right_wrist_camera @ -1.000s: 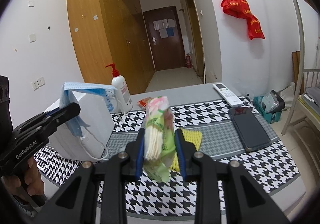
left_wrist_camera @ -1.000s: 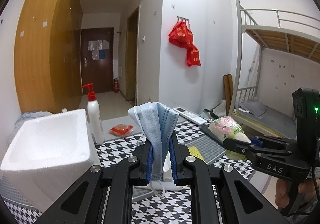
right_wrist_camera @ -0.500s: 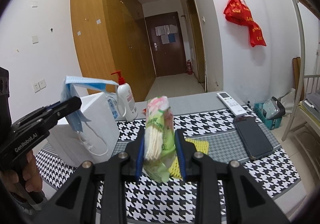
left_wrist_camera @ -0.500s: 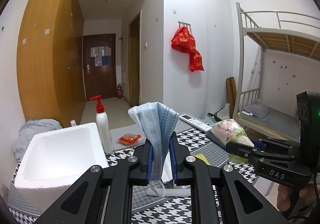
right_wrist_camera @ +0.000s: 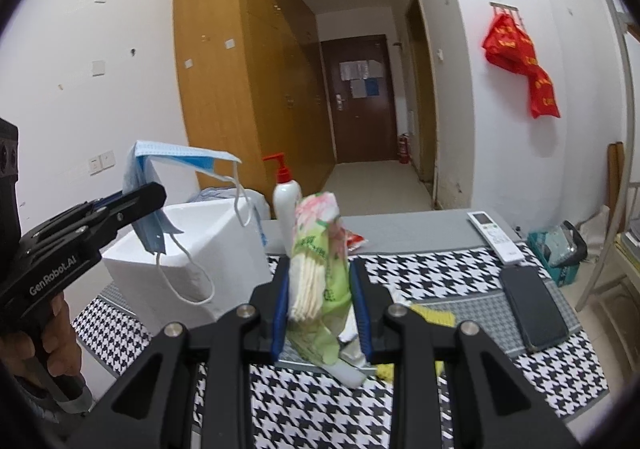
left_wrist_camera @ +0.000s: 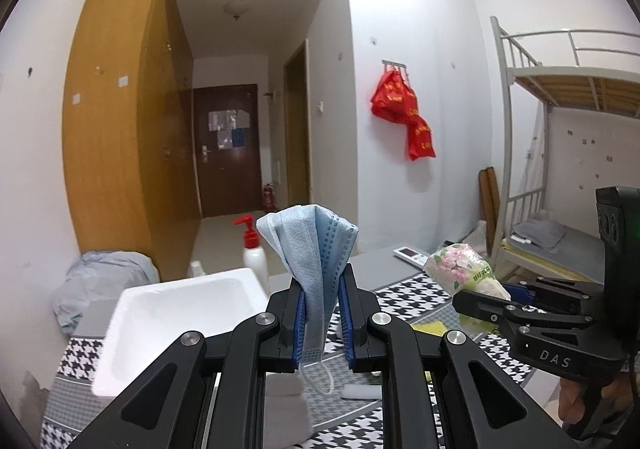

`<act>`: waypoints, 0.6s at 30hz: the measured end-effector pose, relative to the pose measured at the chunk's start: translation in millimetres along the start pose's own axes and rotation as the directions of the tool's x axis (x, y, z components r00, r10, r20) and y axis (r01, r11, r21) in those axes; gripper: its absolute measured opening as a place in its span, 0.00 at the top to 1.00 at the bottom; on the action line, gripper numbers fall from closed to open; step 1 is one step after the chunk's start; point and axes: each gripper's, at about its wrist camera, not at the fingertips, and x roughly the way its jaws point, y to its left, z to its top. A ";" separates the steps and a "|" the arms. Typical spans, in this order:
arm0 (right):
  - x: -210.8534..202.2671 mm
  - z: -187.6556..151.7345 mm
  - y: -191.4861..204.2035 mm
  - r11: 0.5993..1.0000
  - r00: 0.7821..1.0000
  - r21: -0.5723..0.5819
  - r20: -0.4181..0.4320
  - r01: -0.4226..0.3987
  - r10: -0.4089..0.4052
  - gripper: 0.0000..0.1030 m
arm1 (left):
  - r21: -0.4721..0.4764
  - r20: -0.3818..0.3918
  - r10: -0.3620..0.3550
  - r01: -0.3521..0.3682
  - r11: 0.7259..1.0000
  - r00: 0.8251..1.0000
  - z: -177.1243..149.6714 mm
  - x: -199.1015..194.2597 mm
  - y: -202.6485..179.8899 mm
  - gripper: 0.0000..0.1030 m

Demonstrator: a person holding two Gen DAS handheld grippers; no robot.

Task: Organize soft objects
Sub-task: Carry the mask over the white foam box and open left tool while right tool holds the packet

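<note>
Two grips show nearest: the left hand-held gripper pinches a folded blue face mask, and the right hand-held gripper clamps a floral tissue pack, both above the houndstooth desk. Farther left sits a white foam box, apparently empty.

Even, soft indoor light in both views, no hard shadows; the white walls read bright and slightly washed out, the far door end of the corridor dimmer. Strong fisheye bending plus black vignette at the corners, so the wardrobe and bunk frame bow outward. Both frames look a bit soft overall, possibly motion blur; a ceiling lamp shows, but whether it's lit is unclear.
</note>
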 end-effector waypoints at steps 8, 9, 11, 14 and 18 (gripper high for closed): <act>7.6 8.4 18.7 0.998 0.999 -0.019 0.014 -0.053 0.053 0.68 | -0.025 0.019 0.053 -0.053 0.998 0.998 1.3 -14.4 21.8 0.84; 8.9 9.1 21.4 0.998 0.998 -0.020 0.014 -0.061 0.061 0.68 | -0.025 0.020 0.058 -0.057 0.998 0.998 0.6 -16.1 24.3 0.84; 10.5 10.2 27.2 0.997 0.997 -0.027 0.015 -0.072 0.073 0.68 | -0.027 0.018 0.072 -0.071 0.997 0.997 0.5 -17.2 29.5 0.84; 15.8 13.9 38.3 0.995 0.995 -0.043 0.015 -0.094 0.094 0.68 | -0.039 0.014 0.090 -0.090 0.995 0.996 1.7 -18.0 38.3 0.84; 23.2 18.0 51.0 0.991 0.993 -0.058 0.007 -0.118 0.118 0.68 | -0.056 -0.003 0.118 -0.118 0.991 0.993 0.9 -19.0 51.9 0.84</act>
